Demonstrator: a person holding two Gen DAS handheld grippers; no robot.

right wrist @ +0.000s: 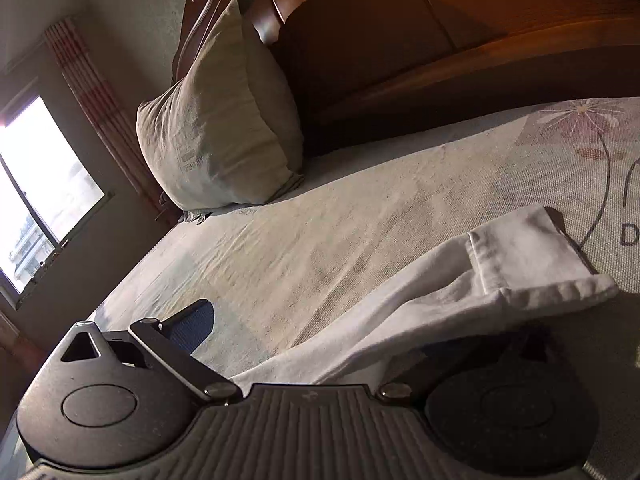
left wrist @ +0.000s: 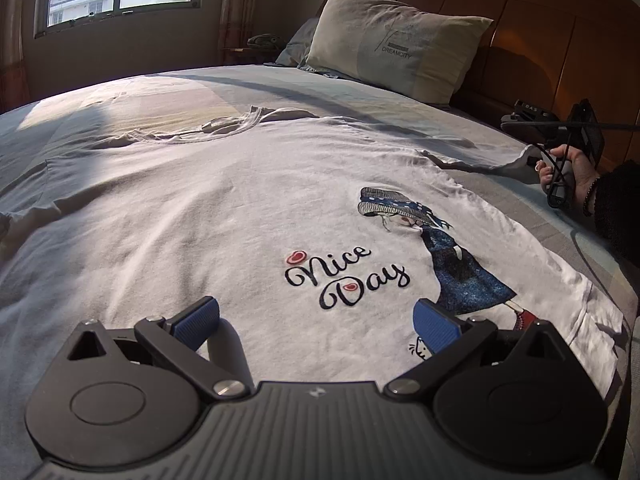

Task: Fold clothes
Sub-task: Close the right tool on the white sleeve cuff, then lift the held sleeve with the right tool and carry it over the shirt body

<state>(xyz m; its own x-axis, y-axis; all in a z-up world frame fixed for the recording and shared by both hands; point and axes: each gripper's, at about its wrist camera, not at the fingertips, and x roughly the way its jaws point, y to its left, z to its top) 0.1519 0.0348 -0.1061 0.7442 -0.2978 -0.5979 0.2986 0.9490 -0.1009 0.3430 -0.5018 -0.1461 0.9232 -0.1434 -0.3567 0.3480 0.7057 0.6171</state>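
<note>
Plainly, how it stands by the bed:
Step in hand: the sleeve (right wrist: 532, 256) of the white T-shirt (left wrist: 208, 208) is being handled by the right gripper (left wrist: 560, 136), which sits out at the shirt's right edge in the person's hand (left wrist: 568, 172). I judge this a sleeve fold, or a tug to flatten it; I cannot say which.
Right jaws: one finger shows splayed wide; the other is hidden under the sleeve cloth draped over it. Whether they pinch the cloth I cannot tell.
Left jaws: the left gripper (left wrist: 316, 320) hovers low over the hem end, blue pads spread wide apart, holding nothing.
Next move: if folding, carrying the sleeve inward over the chest calls for a sure pinch on the cuff.
Where the shirt is: spread face up on the bed (left wrist: 120, 92), collar toward the window, pillow (left wrist: 396, 44) at the headboard well apart.
Looks: thin, soft cotton, lightly wrinkled, printed "Nice Day" beside a girl in a blue dress.
</note>
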